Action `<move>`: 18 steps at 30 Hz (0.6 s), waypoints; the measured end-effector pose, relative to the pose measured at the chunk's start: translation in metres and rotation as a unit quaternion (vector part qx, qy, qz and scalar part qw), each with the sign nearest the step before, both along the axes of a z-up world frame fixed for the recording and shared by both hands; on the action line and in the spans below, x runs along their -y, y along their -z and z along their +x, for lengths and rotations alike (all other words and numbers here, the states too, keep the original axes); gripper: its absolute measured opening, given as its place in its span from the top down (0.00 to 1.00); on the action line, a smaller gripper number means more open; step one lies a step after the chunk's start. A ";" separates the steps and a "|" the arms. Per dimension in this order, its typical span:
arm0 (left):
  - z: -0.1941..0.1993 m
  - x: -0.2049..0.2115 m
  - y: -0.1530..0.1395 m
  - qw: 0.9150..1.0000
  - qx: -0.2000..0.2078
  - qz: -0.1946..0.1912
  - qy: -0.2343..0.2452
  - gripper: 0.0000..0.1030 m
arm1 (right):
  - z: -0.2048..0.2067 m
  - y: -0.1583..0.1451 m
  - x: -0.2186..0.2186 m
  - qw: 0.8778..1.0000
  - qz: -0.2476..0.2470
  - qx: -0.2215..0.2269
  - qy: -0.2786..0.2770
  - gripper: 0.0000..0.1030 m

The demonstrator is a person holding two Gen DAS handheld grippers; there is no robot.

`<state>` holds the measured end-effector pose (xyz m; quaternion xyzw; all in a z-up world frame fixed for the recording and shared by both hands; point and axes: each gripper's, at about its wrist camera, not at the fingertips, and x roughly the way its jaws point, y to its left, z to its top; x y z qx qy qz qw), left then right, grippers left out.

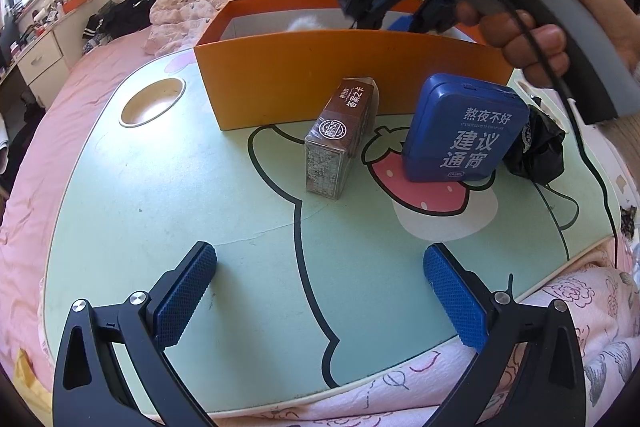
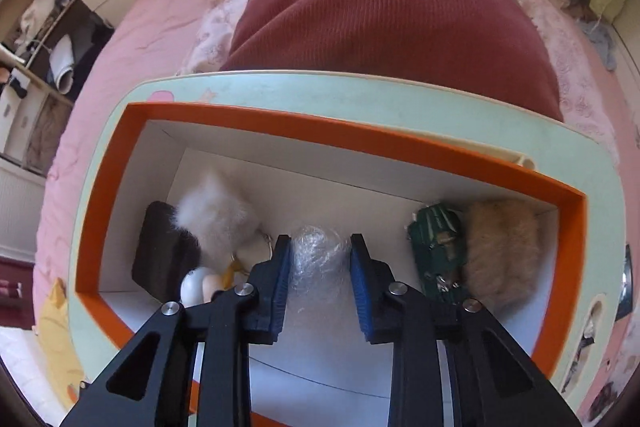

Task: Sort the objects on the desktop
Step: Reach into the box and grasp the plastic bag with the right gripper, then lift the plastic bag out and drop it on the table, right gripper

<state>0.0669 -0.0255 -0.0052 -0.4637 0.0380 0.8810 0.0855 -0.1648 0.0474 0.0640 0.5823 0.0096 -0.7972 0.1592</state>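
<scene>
the left gripper (image 1: 320, 291) hovers low over the near edge of the worktop (image 1: 160, 227). its blue fingers (image 1: 186, 291) stand wide apart with nothing between them. i think it waits here so that it does not block the other hand.

a little farther, three things are not yet sorted. a brown card box (image 1: 340, 139) in clear wrap stands on its end, with a round logo and chinese print on its face. just beside it to the right, a blue tin (image 1: 464, 131) with rounded corners and white chinese letters leans upright. a crumpled black thing (image 1: 536, 147) touches the tin's right side.

behind them stands the orange box (image 1: 352, 75), white inside, which seems to be the place for collecting. a hand (image 1: 532, 39) holds the right gripper (image 2: 320, 267) over it, pointing steeply down. its fingers are drawn close together. in the narrow gap shows a clear crinkled plastic bundle (image 2: 316, 255); whether the fingers pinch it or it lies on the box floor below, i cannot tell.

already inside the box are a white fluffy piece (image 2: 218, 213), a dark brown block (image 2: 164, 251), a green object (image 2: 436, 247) and a tan fluffy piece (image 2: 500, 247). beyond the worktop is the pink bed (image 2: 160, 35).
</scene>
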 end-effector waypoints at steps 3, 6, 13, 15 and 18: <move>0.000 0.000 0.000 1.000 0.000 0.000 0.000 0.00 | 0.017 -0.035 -0.018 0.997 -0.032 -0.065 0.010 0.74; 0.000 0.000 0.000 1.000 0.000 0.000 -0.001 0.00 | 0.051 -0.070 -0.042 0.990 -0.077 -0.116 0.013 0.74; 0.000 0.001 -0.001 1.000 0.000 0.000 -0.001 0.00 | 0.144 -0.082 -0.089 0.980 -0.137 -0.146 0.008 0.72; 0.000 0.002 -0.001 1.000 0.000 0.000 0.000 0.00 | 0.162 -0.066 -0.099 0.978 -0.164 -0.128 0.015 0.71; 0.001 0.003 -0.001 1.000 -0.001 0.000 -0.001 0.00 | 0.169 -0.043 -0.090 0.981 -0.154 -0.119 0.011 0.71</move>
